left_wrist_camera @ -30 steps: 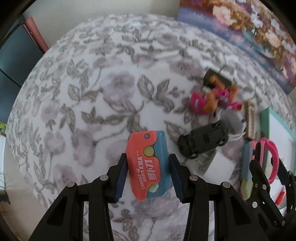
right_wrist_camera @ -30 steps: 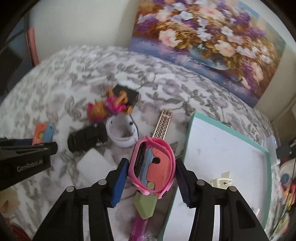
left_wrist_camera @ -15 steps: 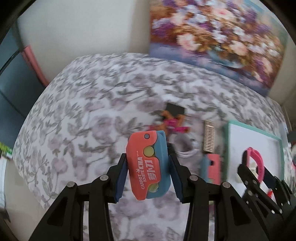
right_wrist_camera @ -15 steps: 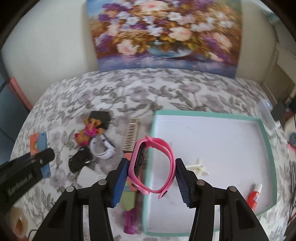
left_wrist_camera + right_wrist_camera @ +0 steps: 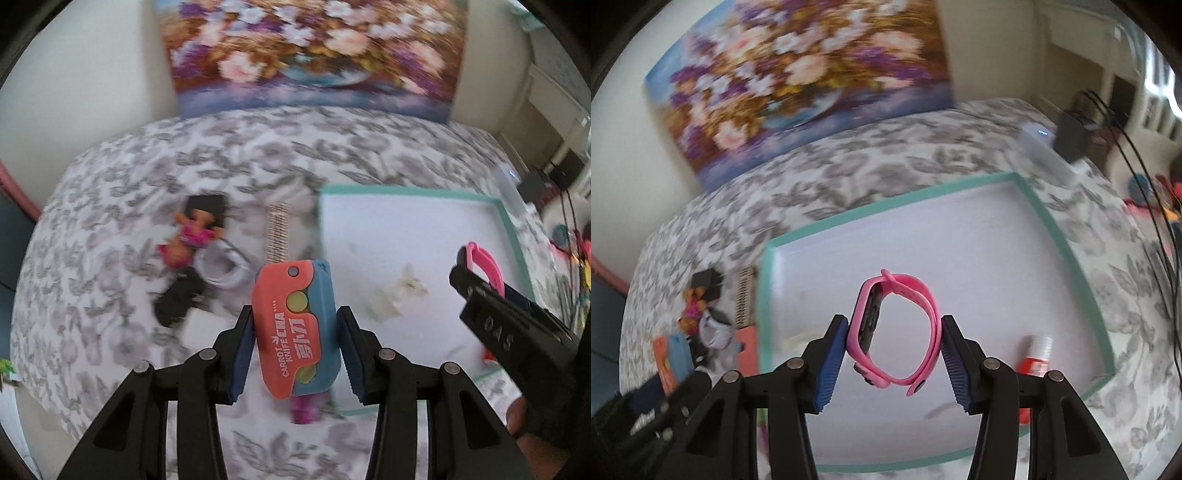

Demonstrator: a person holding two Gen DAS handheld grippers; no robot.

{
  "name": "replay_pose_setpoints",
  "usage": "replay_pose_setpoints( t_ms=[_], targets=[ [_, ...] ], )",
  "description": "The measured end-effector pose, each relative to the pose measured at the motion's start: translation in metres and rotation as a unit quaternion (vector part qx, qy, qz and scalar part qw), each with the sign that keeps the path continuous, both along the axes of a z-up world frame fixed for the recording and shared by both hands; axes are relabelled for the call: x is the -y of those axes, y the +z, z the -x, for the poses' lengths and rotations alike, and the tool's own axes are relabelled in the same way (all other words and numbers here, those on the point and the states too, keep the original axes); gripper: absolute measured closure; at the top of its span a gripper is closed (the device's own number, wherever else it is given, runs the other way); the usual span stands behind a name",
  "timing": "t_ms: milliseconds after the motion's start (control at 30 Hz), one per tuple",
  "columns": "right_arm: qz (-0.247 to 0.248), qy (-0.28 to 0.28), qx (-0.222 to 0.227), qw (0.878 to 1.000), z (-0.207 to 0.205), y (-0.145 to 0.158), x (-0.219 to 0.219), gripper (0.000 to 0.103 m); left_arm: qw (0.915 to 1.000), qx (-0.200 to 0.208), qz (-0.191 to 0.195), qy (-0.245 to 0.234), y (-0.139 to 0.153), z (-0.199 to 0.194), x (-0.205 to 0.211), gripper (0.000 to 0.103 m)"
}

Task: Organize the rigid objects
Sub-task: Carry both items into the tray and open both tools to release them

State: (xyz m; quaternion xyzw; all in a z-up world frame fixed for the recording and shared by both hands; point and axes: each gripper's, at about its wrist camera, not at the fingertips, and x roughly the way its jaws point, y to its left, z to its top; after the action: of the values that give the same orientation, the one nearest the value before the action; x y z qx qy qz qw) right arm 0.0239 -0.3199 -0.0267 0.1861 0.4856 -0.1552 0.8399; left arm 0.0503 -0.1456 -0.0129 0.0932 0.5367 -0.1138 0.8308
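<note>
The right hand-held gripper (image 5: 892,350) pinches a pink wristband (image 5: 895,328) above the teal-rimmed tray (image 5: 886,208), the left hand-held gripper (image 5: 295,347) clamps a toy carrot knife (image 5: 295,328) near its edge; the springy band may squirm loose.

1. We see a flower painting (image 5: 314,51) leaning against the pale wall at the far edge of the surface.
2. We see a grey-and-white floral cloth (image 5: 122,192) covering that surface.
3. At the far right corner we make out a white box (image 5: 1047,153) with a small blue light, just beside a dark box (image 5: 1075,134).
4. Black cables (image 5: 1145,177) run down the right side.
</note>
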Motion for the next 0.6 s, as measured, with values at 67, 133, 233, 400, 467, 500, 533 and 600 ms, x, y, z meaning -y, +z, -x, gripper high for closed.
replay_pose_setpoints(
  t_ms=[67, 133, 233, 400, 467, 500, 533, 600],
  targets=[
    [0.002, -0.013, -0.004, 1.000, 0.005, -0.002, 0.012, 0.049, 0.9998, -0.013, 0.001, -0.013, -0.006, 0.004, 0.012, 0.057],
    [-0.002, -0.028, -0.007, 1.000, 0.010, -0.005, 0.026, 0.049, 0.9994, -0.023, 0.002, -0.024, -0.010, 0.008, 0.023, 0.057],
    [-0.012, -0.044, -0.009, 0.999, 0.016, -0.007, 0.040, 0.049, 0.9985, -0.039, -0.002, -0.038, -0.017, 0.016, 0.037, 0.057],
    [-0.018, -0.057, -0.011, 0.998, 0.023, -0.012, 0.052, 0.049, 0.9972, -0.055, -0.016, -0.047, -0.029, 0.024, 0.049, 0.057],
    [-0.020, -0.057, -0.013, 0.998, 0.023, -0.013, 0.054, 0.049, 0.9970, -0.057, -0.024, -0.047, -0.032, 0.025, 0.050, 0.057],
    [-0.021, -0.057, -0.013, 0.998, 0.023, -0.014, 0.054, 0.049, 0.9968, -0.058, -0.030, -0.046, -0.034, 0.025, 0.051, 0.057],
    [-0.022, -0.056, -0.014, 0.998, 0.023, -0.015, 0.054, 0.049, 0.9965, -0.061, -0.034, -0.046, -0.037, 0.025, 0.052, 0.057],
    [-0.023, -0.054, -0.017, 0.998, 0.022, -0.017, 0.053, 0.049, 0.9959, -0.068, -0.041, -0.044, -0.044, 0.023, 0.052, 0.057]
  ],
)
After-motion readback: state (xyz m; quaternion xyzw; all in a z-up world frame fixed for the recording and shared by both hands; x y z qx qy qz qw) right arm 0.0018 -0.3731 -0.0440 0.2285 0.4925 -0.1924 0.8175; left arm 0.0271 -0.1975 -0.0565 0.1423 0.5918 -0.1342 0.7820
